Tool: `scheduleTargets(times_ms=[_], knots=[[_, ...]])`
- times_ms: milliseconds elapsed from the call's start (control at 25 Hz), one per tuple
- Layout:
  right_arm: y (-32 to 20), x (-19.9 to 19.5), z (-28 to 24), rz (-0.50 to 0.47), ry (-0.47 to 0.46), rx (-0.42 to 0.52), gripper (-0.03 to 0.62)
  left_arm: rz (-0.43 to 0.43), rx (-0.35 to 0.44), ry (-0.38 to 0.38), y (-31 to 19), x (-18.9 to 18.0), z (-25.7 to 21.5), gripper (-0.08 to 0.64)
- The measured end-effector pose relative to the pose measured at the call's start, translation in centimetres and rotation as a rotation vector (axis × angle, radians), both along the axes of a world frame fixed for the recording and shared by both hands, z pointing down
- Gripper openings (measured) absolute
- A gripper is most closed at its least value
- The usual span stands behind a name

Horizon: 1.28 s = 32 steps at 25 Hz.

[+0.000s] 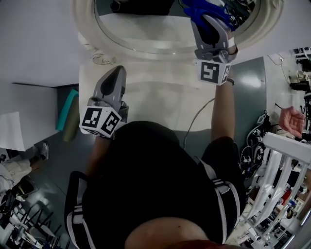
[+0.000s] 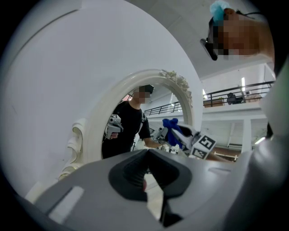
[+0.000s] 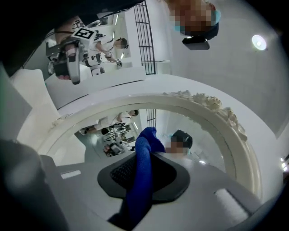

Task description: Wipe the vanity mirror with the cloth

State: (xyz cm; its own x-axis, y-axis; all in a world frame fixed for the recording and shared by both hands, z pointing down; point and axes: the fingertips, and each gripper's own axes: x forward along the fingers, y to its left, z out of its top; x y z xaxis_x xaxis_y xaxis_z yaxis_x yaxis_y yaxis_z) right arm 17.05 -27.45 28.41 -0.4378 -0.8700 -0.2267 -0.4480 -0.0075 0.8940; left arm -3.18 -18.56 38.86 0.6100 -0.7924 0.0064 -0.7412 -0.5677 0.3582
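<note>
The oval vanity mirror (image 1: 146, 22) in its white ornate frame (image 1: 141, 48) stands at the back of a white vanity top (image 1: 155, 102). My right gripper (image 1: 206, 14) is up against the glass at the upper right, shut on a blue cloth (image 1: 197, 9). In the right gripper view the cloth (image 3: 142, 171) runs up between the jaws toward the mirror frame (image 3: 216, 113). My left gripper (image 1: 116, 73) hovers low over the vanity top at the left, near the frame's lower edge, jaws together and holding nothing. From the left gripper view the frame (image 2: 97, 122) and the blue cloth (image 2: 174, 128) show ahead.
A thin cable (image 1: 197, 119) trails over the vanity top's right side. A teal object (image 1: 67, 109) leans by the vanity's left side. White racks (image 1: 286, 146) and another person's hand (image 1: 291, 120) are at the right. My own body fills the lower middle.
</note>
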Motion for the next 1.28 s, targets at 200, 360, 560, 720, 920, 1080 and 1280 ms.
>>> scheduleTargets(times_ms=[200,360,560,720,920,1080,1280], knots=[[-0.1,-0.5,5.9,-0.012,0.054,-0.091,0.064,0.003,-0.007,-0.002,0.4,0.1,0.2,0.012],[-0.1,-0.8,10.1,-0.019,0.113,-0.141,0.064,0.005,-0.015,-0.009,0.8,0.2,0.4,0.012],[-0.1,-1.1,16.0,-0.027,0.203,-0.264,0.064,0.003,-0.014,-0.015,0.9,0.2,0.6,0.012],[-0.1,-1.4,19.4,-0.017,0.282,-0.364,0.064,0.006,-0.011,-0.012,0.7,0.3,0.4,0.012],[-0.1,-1.4,21.7,-0.025,0.277,-0.502,0.064,0.005,-0.010,-0.012,0.8,0.6,0.2,0.012],[0.1,-1.7,23.2,-0.021,0.287,-0.575,0.063,-0.005,-0.012,-0.012,0.8,0.2,0.3,0.012],[0.0,-1.6,26.3,0.007,0.369,-0.675,0.063,-0.011,-0.012,-0.009,0.7,0.0,0.6,0.012]])
